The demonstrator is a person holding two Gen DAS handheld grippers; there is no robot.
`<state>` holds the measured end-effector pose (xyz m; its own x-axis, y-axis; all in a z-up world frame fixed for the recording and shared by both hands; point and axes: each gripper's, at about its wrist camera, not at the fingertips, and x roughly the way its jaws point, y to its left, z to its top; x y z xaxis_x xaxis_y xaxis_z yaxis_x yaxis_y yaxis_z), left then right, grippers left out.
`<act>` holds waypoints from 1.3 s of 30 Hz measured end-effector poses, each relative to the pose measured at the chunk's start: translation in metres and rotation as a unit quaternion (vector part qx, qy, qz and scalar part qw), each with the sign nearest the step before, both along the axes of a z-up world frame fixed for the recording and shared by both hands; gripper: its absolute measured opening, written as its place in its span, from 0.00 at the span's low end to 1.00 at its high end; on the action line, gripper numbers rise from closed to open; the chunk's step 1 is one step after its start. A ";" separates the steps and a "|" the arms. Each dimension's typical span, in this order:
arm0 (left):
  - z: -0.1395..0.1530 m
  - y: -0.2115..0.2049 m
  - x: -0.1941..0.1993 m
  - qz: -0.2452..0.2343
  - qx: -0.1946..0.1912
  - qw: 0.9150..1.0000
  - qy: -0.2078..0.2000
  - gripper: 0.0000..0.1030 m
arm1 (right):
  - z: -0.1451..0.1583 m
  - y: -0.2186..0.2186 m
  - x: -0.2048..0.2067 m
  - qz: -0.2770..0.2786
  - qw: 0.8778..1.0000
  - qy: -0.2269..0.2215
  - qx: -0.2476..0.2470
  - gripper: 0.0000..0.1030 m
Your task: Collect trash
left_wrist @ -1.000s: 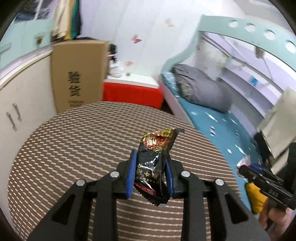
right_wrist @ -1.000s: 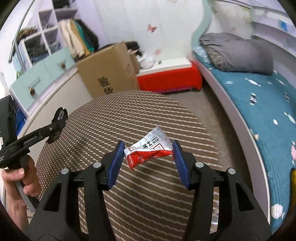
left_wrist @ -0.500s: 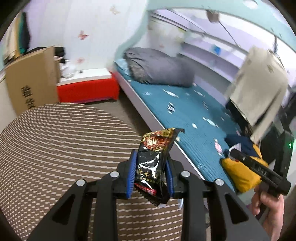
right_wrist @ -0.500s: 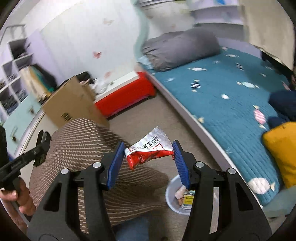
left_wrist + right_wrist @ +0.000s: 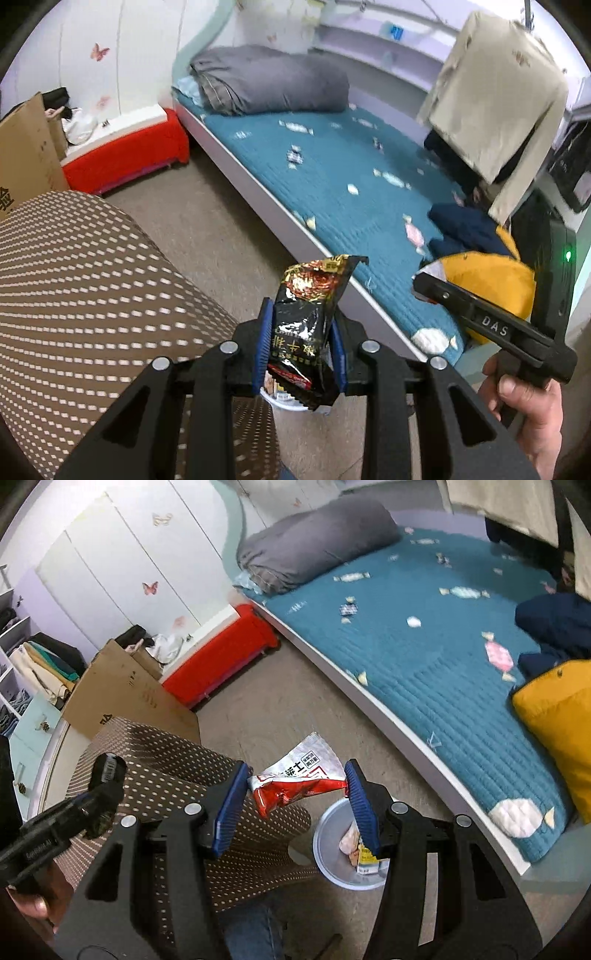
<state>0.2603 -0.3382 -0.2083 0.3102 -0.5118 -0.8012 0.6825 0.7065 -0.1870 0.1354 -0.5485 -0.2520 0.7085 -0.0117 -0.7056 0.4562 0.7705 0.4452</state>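
Carrying two wrappers toward disposal, neither yet dropped. Sitting at lower centre of the right wrist view, a pale round bin (image 5: pixel 334 877) already holding a few scraps (image 5: pixel 360 849), so collection looking partly done, with both held pieces waiting to go in.

Pinching a black snack wrapper (image 5: pixel 308 325) upright between the blue pads (image 5: pixel 264 350) of the left gripper (image 5: pixel 301 349), at lower centre of the left wrist view; jaws pressed close on the packet, its torn top sticking up above them. Just showing below the packet, a sliver of the bin's pale rim. Reading this as hovering roughly above the bin.

Gripping a red-and-white wrapper (image 5: pixel 295 781) crosswise in the right gripper (image 5: pixel 293 805), at centre of the right wrist view; jaws set wider, each pad touching one end of the crumpled packet. Hanging above the floor between the brown dotted table (image 5: pixel 166 775) at lower left and the bin at lower right, slightly left of the bin's mouth.

Showing at right edge of the left wrist view, the right hand (image 5: pixel 524 402) wrapped round its handle, gripper pointing up-left. Spreading across the upper right of both views, a teal bed (image 5: pixel 424 646).
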 end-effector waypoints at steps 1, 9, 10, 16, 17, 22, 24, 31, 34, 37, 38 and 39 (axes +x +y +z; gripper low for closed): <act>-0.005 -0.005 -0.001 -0.002 0.007 1.000 0.003 0.27 | -0.007 -0.001 0.002 -0.001 1.000 0.005 0.008 0.52; -0.051 -0.036 -0.004 -0.020 0.061 0.997 0.032 0.27 | -0.060 -0.016 0.010 0.001 0.997 0.043 0.068 0.77; -0.055 -0.040 -0.003 -0.022 0.068 0.997 0.034 0.27 | -0.064 -0.019 0.009 -0.006 0.996 0.045 0.075 0.80; -0.070 -0.065 -0.004 -0.045 0.094 0.994 0.043 0.28 | -0.064 -0.037 -0.010 -0.042 0.995 0.029 0.091 0.83; -0.073 -0.070 -0.005 -0.051 0.095 0.993 0.048 0.28 | -0.061 -0.038 -0.014 -0.043 0.995 0.025 0.090 0.83; -0.082 -0.088 -0.003 -0.069 0.103 0.991 0.057 0.69 | -0.049 -0.043 -0.027 -0.054 0.995 0.011 0.082 0.85; -0.076 -0.089 -0.003 -0.054 0.106 0.992 0.034 0.90 | -0.047 -0.045 -0.032 -0.058 0.995 0.007 0.080 0.88; -0.046 -0.077 -0.010 -0.025 0.085 0.996 -0.012 0.91 | -0.039 -0.041 -0.042 -0.075 0.995 0.011 0.064 0.94; -0.029 -0.065 -0.016 -0.012 0.066 0.997 -0.031 0.91 | -0.028 -0.033 -0.045 -0.081 0.996 0.010 0.043 0.94; -0.006 -0.048 -0.025 0.005 0.040 0.997 -0.060 0.91 | -0.015 -0.025 -0.046 -0.075 0.997 0.007 0.032 0.94; 0.001 -0.043 -0.029 0.009 0.032 0.997 -0.069 0.91 | -0.011 -0.022 -0.047 -0.073 0.997 0.005 0.029 0.94; 0.011 -0.034 -0.033 0.017 0.020 0.996 -0.081 0.91 | -0.006 -0.017 -0.047 -0.069 0.997 0.003 0.024 0.94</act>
